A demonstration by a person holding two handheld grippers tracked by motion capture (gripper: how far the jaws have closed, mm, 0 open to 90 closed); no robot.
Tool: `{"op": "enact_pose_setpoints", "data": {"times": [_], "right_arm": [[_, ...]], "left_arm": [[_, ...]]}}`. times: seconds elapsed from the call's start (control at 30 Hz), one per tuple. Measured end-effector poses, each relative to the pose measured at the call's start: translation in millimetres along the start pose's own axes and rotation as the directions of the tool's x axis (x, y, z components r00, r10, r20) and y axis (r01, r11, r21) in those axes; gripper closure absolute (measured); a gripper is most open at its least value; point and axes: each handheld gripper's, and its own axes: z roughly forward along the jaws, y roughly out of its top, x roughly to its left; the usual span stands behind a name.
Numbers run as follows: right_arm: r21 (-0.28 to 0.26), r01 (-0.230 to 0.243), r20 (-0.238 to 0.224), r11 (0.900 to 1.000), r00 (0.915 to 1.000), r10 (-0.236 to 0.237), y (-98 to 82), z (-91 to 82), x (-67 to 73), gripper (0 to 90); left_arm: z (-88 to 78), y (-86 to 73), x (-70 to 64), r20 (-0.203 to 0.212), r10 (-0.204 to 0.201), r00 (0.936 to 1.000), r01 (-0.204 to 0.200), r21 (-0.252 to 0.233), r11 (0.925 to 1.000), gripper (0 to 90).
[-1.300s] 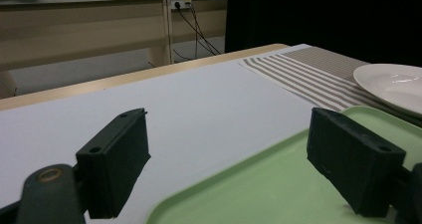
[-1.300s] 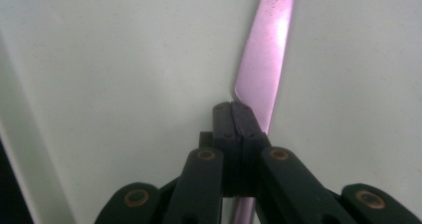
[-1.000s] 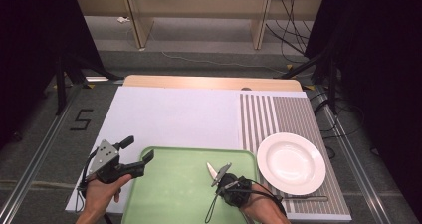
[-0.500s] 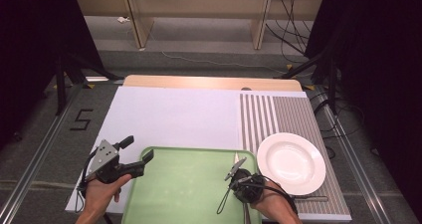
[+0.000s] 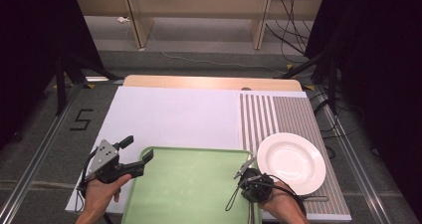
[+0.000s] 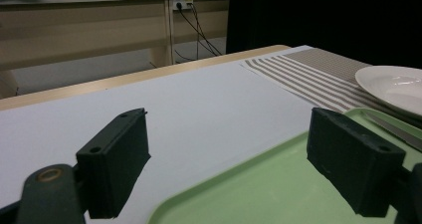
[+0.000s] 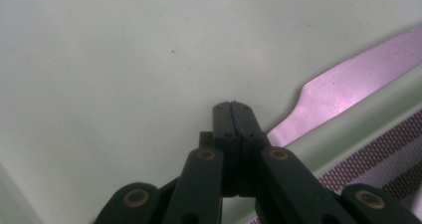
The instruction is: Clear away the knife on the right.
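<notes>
Tabletop beyond green tray lay bare, open for passage; white plate blocked right side.

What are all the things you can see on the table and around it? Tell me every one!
tray: one, light green, near edge of the table, between the two grippers
knife: one, silver, blade lying inside the tray along its right rim
plate: one, white, on the striped mat, right of the tray
striped mat: one, grey and white stripes, right part of the table
white sheet: one, covering the left and middle of the table
table: one, pale wood edge at the far side
left gripper: one, black, jaws wide open at the tray's left corner
right gripper: one, black, jaws shut, at the tray's right rim
</notes>
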Motion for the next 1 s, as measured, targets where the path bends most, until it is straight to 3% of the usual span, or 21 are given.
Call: {"op": "enact_pose_setpoints", "data": {"times": [0.43, 0.53, 0.73, 0.83, 0.93, 1.0], "right_arm": [[-0.008, -0.02, 0.004, 1.0, 0.9998, 0.02, -6.1, -2.8, -7.2, 90.0], [-0.034, -0.032, 0.002, 0.999, 0.9995, 0.032, -6.6, -5.2, -9.7, 90.0], [-0.158, -0.076, -0.078, 0.985, 0.9949, 0.064, -11.0, -16.7, -19.5, 68.2], [-0.216, -0.105, -0.077, 0.971, 0.9929, 0.09, -14.7, -22.4, -26.4, 57.7], [-0.263, -0.145, -0.114, 0.954, 0.9864, 0.119, -18.4, -27.0, -31.0, 47.2], [-0.279, -0.152, -0.126, 0.948, 0.9847, 0.121, -19.7, -28.7, -32.3, 43.2]], "left_arm": [[0.0, 0.1, -0.1, 0.0, 0.0, 1.0, 0.0, -0.001, 1.0, 16.3], [0.1, 0.3, -0.2, 0.001, 0.001, 1.0, -0.001, -0.001, 1.0, 16.3], [0.0, 0.3, -0.1, -0.002, -0.004, 1.0, 0.004, 0.007, 1.0, 16.3], [0.2, 0.3, -0.1, 0.001, 0.0, 1.0, 0.0, 0.008, 1.0, 16.3], [0.7, 0.3, -0.1, 0.002, -0.003, 1.0, 0.003, 0.007, 1.0, 16.3], [0.7, 0.5, -0.1, 0.001, -0.001, 1.0, 0.001, 0.007, 1.0, 16.3]]}}
